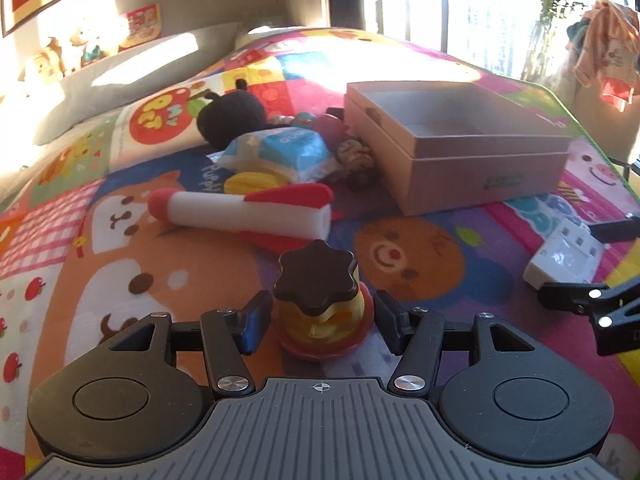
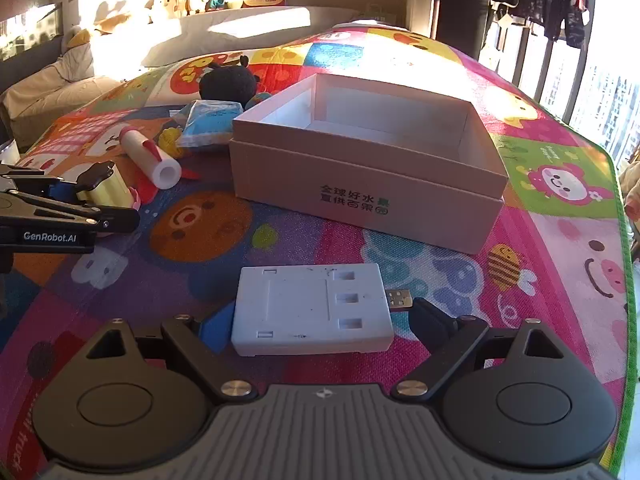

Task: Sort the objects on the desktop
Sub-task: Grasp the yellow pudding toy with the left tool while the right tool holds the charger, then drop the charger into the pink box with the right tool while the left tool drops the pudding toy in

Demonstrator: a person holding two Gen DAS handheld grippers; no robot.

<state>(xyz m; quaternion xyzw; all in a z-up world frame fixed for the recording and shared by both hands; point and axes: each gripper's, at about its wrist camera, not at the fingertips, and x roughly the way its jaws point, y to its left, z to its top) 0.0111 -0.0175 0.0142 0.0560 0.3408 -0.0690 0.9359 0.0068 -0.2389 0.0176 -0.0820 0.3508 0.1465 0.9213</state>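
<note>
A pudding toy (image 1: 320,312) with a dark star-shaped top, yellow body and red base stands on the colourful play mat (image 1: 420,300). My left gripper (image 1: 322,318) holds it, a pad touching each side; in the right wrist view the left gripper (image 2: 94,196) and the pudding toy (image 2: 108,194) show at the left edge. A flat white adapter box (image 2: 312,308) with a USB plug (image 2: 400,299) lies on the mat between the fingers of my right gripper (image 2: 324,316). The left pad meets its side and the right finger meets the plug. An open cardboard box (image 2: 360,184) stands beyond.
Left of the cardboard box (image 1: 460,176) lie a white and red foam rocket (image 1: 248,212), a blue packet (image 1: 280,152), a yellow toy (image 1: 252,182), a black plush (image 1: 232,118) and small figures (image 1: 356,160). A grey pillow (image 1: 120,76) and a window are behind.
</note>
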